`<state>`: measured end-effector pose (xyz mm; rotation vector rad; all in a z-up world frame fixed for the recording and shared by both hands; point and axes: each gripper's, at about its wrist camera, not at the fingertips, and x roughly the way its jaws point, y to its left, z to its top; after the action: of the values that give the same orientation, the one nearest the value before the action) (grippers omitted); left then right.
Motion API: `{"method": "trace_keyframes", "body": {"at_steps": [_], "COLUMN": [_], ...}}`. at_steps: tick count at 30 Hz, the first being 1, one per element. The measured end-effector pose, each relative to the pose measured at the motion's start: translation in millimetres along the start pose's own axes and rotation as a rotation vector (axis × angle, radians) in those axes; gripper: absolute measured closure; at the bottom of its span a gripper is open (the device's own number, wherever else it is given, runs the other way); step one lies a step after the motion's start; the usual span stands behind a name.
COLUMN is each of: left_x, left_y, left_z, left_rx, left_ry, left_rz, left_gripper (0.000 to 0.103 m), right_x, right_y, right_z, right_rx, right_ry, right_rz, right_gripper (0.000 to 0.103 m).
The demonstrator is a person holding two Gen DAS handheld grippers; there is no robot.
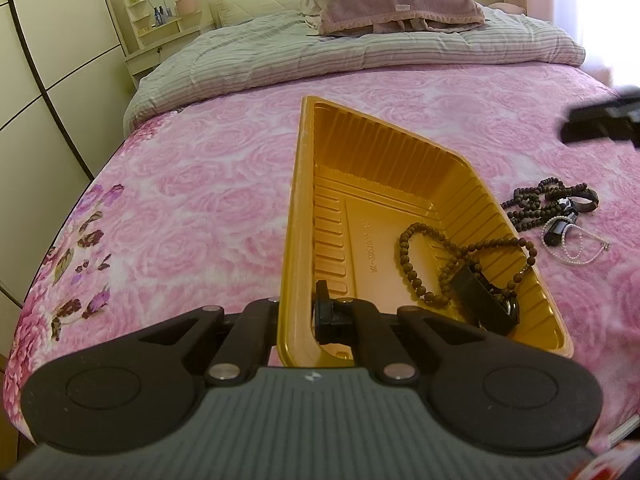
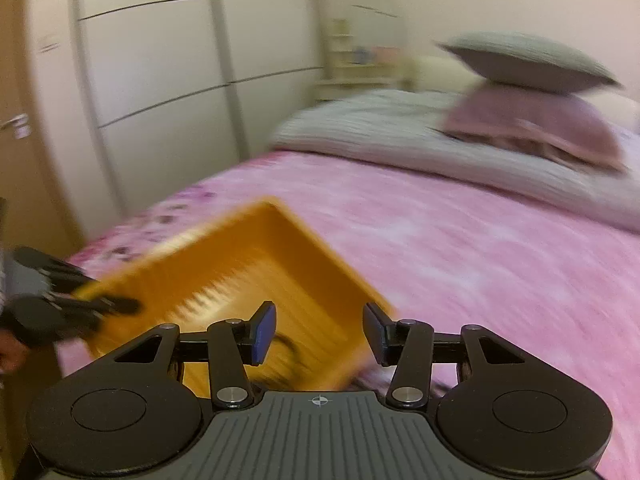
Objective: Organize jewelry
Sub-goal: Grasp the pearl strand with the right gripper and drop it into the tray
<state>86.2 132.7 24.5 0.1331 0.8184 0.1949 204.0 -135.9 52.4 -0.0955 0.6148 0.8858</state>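
Beads (image 1: 424, 264) sit inside the gold tray (image 1: 400, 168), just past the left gripper (image 1: 298, 320), which is pinching the tray's near corner. Right gripper (image 2: 320, 334) hangs wide open above the tray, holding nothing.

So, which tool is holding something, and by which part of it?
The left tool grips the golden tray by its near wall, one finger inside and one outside. The right tool is open and holds nothing.
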Motion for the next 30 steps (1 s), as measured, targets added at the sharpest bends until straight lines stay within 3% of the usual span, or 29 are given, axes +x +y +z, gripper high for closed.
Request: {"method": "trace_keyframes", "body": {"at_steps": [6, 11, 15, 18, 24, 28, 30], "left_x": [-1, -2, -2, -2, -3, -2, -2], "left_y": [-1, -1, -1, -1, -1, -1, -1], "left_z": [1, 1, 2, 3, 3, 3, 4], "left_rx": [0.002, 0.004, 0.009, 0.009, 0.017, 0.019, 0.019], "left_ry": [-0.002, 0.001, 0.003, 0.004, 0.008, 0.008, 0.009], "left_rz": [0.003, 0.005, 0.007, 0.008, 0.011, 0.012, 0.012], "left_gripper": [0.100, 0.100, 0.100, 0.100, 0.100, 0.100, 0.100], "right_x": [-21, -25, -15, 3, 30, 37, 40], "right_y": [-46, -58, -56, -50, -45, -48, -50], "right_z": [-61, -100, -110, -114, -118, -118, -118], "right_rx": [0.114, 0.141, 0.049, -0.049, -0.236, -0.258, -0.260], "right_ry": [0.085, 0.134, 0.157, 0.194, 0.281, 0.302, 0.309], "right_rz": [-0.224, -0.292, -0.297, -0.286, -0.279, -0.258, -0.244], "right_gripper": [0.054, 0.054, 0.057, 0.072, 0.083, 0.086, 0.098]}}
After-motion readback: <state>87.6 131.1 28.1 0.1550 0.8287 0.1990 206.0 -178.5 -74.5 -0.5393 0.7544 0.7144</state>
